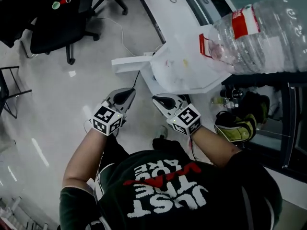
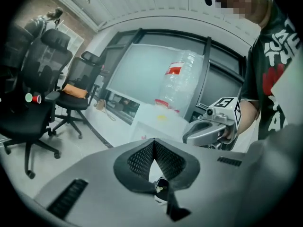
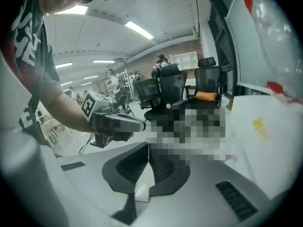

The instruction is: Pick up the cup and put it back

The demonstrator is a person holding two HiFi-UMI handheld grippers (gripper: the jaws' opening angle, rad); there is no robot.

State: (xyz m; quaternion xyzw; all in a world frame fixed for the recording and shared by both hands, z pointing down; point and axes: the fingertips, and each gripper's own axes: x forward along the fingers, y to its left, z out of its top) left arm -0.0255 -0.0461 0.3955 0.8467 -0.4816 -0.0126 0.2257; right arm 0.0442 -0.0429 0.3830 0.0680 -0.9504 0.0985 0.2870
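Two small cup-like things, one green and one red (image 1: 61, 3), lie on the seat of a black office chair (image 1: 57, 30) at the far left. They also show in the left gripper view (image 2: 33, 98), and as a small dot in the right gripper view (image 3: 169, 107). Both grippers are held side by side close to the person's chest, far from that chair. My left gripper (image 1: 128, 92) (image 2: 154, 144) is shut with nothing in it. My right gripper (image 1: 159, 99) (image 3: 147, 149) is shut and empty too. Each gripper shows in the other's view: the right gripper (image 2: 208, 130), the left gripper (image 3: 120, 122).
A big clear plastic bottle with a red label (image 1: 268, 35) (image 2: 177, 86) stands at the upper right, over a white plastic bag (image 1: 184, 63). A white counter (image 1: 165, 6) runs along the window. A yellow-black bag (image 1: 237, 126) lies by the right arm. More chairs stand further off (image 3: 189, 91).
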